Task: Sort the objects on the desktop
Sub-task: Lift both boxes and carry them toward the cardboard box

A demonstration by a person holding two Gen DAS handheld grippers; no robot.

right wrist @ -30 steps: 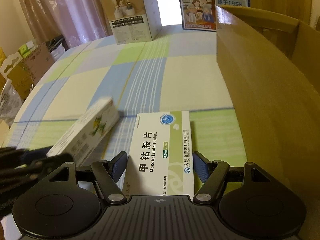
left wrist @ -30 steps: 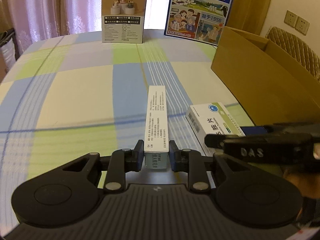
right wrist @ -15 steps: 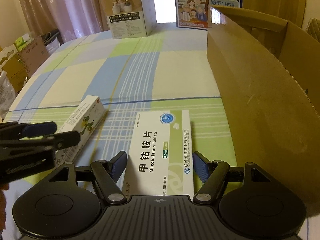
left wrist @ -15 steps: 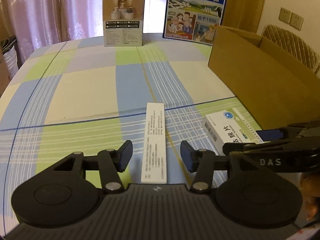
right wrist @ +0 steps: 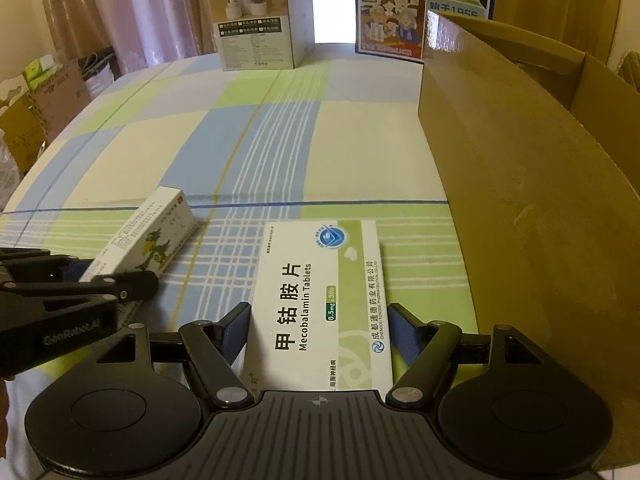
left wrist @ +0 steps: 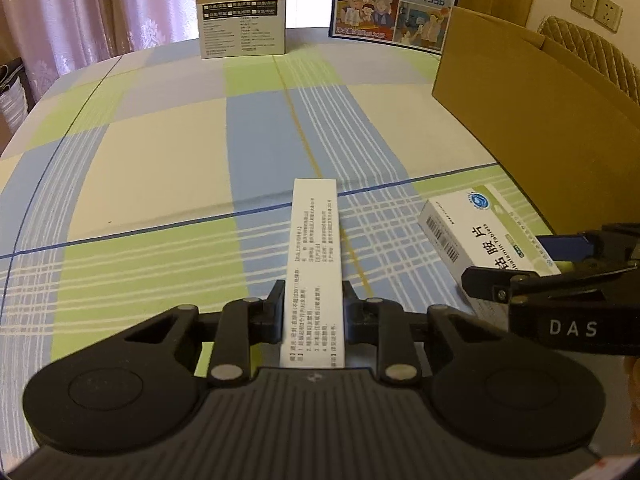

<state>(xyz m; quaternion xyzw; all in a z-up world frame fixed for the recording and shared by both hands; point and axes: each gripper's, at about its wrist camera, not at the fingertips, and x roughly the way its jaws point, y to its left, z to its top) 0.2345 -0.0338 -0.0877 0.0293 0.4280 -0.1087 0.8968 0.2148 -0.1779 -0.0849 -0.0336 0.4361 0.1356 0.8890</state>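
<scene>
On a checked worktop (left wrist: 160,160), beside an open cardboard carton (right wrist: 520,200) standing to my right, I work two medicine boxes at once. Behind them, at the far edge, stand a product box (left wrist: 242,8) and a milk poster (left wrist: 392,4). My right gripper (right wrist: 320,326) straddles the flat Mecobalamin box (right wrist: 320,300), which lies on the cloth with its long axis running straight away from me; the blue-padded fingers (right wrist: 236,326) are spread, one just off each long side, and I cannot tell whether either pad touches. The carton wall rises just beside it, so this hand is the nearer one for any drop into it. My left gripper (left wrist: 314,312) is pinching the near end of the narrow white box (left wrist: 314,256), its length pointing dead ahead. Whether that box is lifted or resting is hard to judge. The carton's inside is hidden from both cameras.
</scene>
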